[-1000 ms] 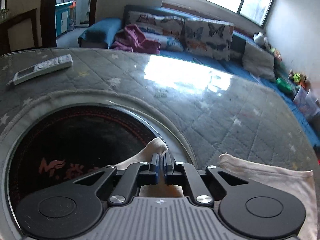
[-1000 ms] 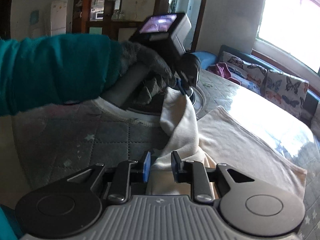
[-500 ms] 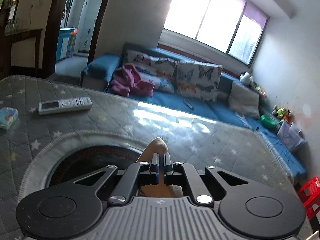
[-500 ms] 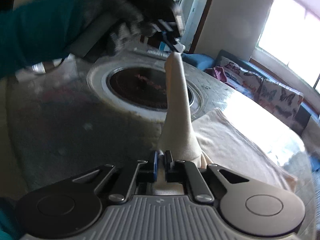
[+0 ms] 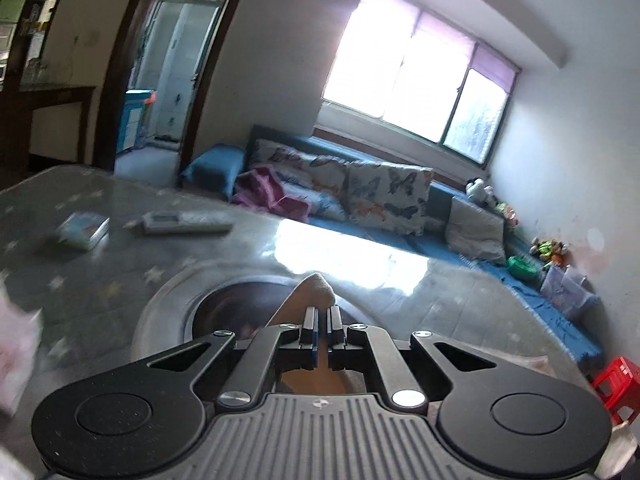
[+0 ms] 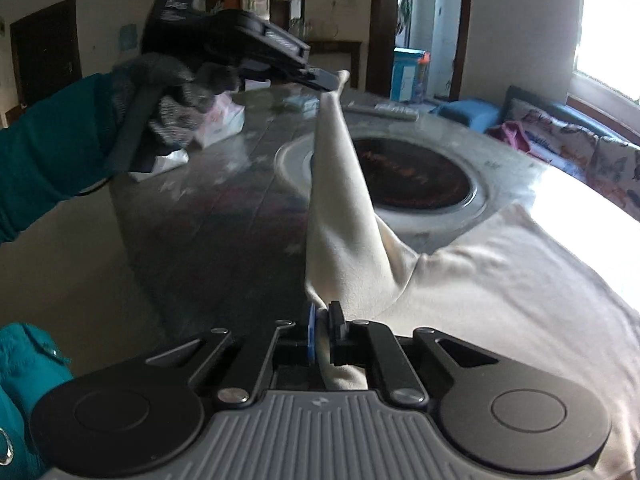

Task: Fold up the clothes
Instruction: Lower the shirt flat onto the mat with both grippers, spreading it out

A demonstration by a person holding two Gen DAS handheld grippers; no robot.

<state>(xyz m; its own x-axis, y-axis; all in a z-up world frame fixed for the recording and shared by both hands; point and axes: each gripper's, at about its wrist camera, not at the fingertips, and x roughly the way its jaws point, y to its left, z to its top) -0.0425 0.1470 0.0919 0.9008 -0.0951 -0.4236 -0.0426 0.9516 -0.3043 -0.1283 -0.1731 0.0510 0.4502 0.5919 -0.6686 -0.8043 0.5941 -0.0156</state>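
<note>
A cream garment (image 6: 500,280) lies on the quilted table, one edge pulled up taut into a strip (image 6: 340,184). My right gripper (image 6: 323,312) is shut on the near end of that strip. My left gripper (image 6: 330,79), held by a gloved hand with a teal sleeve, is shut on the far end, high above the table. In the left wrist view the left gripper (image 5: 321,312) pinches a cream fold (image 5: 318,284) that pokes out past the fingertips.
A round dark inset (image 6: 412,172) with a pale rim sits mid-table. A remote (image 5: 186,223), a small packet (image 5: 82,230) and a tissue pack (image 6: 220,120) lie on the far side. A blue sofa (image 5: 400,208) with cushions stands beyond; a red stool (image 5: 616,380) is at right.
Both grippers have lifted the garment edge higher off the table. The left gripper rose and tilted up, so its view now takes in more of the room. The strip is stretched longer.
</note>
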